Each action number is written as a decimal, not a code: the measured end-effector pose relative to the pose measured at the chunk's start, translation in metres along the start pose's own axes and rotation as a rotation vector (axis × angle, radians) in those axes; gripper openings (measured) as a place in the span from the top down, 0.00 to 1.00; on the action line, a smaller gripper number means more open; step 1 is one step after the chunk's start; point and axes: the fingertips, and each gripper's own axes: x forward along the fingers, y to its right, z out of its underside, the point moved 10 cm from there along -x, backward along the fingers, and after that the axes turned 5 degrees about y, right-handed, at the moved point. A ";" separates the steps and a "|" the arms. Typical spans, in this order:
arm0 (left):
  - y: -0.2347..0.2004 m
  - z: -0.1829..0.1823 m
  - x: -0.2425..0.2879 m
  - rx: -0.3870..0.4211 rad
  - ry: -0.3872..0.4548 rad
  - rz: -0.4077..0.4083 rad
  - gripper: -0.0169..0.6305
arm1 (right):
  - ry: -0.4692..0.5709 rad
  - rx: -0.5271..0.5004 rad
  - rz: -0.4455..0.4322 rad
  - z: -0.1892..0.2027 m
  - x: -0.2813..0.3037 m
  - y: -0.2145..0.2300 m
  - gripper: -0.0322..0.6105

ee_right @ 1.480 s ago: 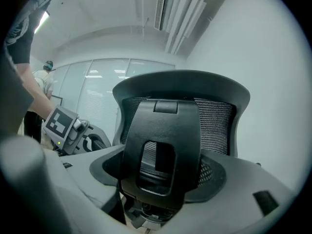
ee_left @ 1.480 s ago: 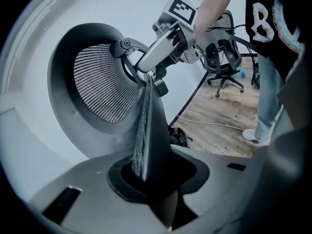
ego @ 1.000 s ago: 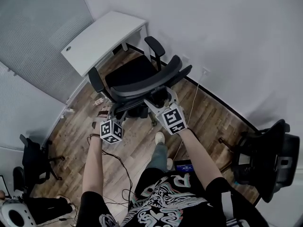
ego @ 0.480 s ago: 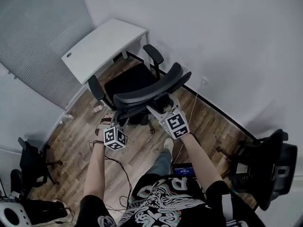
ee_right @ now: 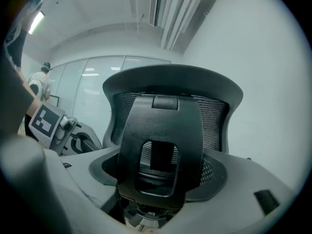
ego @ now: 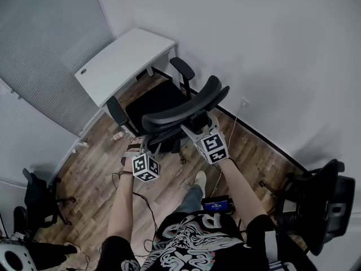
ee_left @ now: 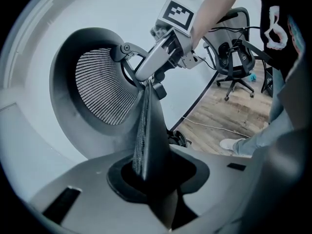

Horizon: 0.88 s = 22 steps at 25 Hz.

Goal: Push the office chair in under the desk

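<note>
A black mesh office chair [ego: 169, 103] stands on the wood floor with its seat facing the white desk [ego: 121, 61], close to the desk's front edge. Both grippers are on its backrest from behind. My left gripper [ego: 148, 147] is shut on the backrest's side edge [ee_left: 145, 130], which runs down between its jaws. My right gripper [ego: 193, 130] is shut on the black bracket [ee_right: 158, 145] at the middle of the chair's back. In the left gripper view the right gripper [ee_left: 141, 77] clamps the backrest's frame.
A second black chair [ego: 321, 196] stands at the right, another chair [ego: 36, 199] at the lower left. Cables [ego: 141, 199] trail over the floor by the person's feet. A white wall with a dark baseboard [ego: 259, 126] runs behind; a blinds-covered partition [ego: 45, 49] is beside the desk.
The chair has rolled a little toward the desk with both grippers still shut on its back. The person has stepped forward behind it.
</note>
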 end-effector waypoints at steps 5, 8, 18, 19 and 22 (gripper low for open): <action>-0.003 -0.007 0.009 -0.005 0.003 -0.008 0.78 | -0.009 -0.005 0.018 0.002 0.006 0.013 0.42; -0.005 -0.008 0.012 -0.012 0.001 -0.009 0.78 | -0.012 -0.008 0.019 0.002 0.010 0.018 0.42; -0.011 -0.017 0.026 -0.024 -0.009 -0.027 0.78 | -0.004 -0.013 0.024 0.002 0.020 0.036 0.42; -0.011 -0.018 0.028 -0.024 -0.010 -0.029 0.78 | -0.004 -0.013 0.023 0.003 0.021 0.038 0.42; -0.012 -0.021 0.032 -0.027 -0.012 -0.032 0.78 | -0.003 -0.013 0.029 0.004 0.023 0.044 0.42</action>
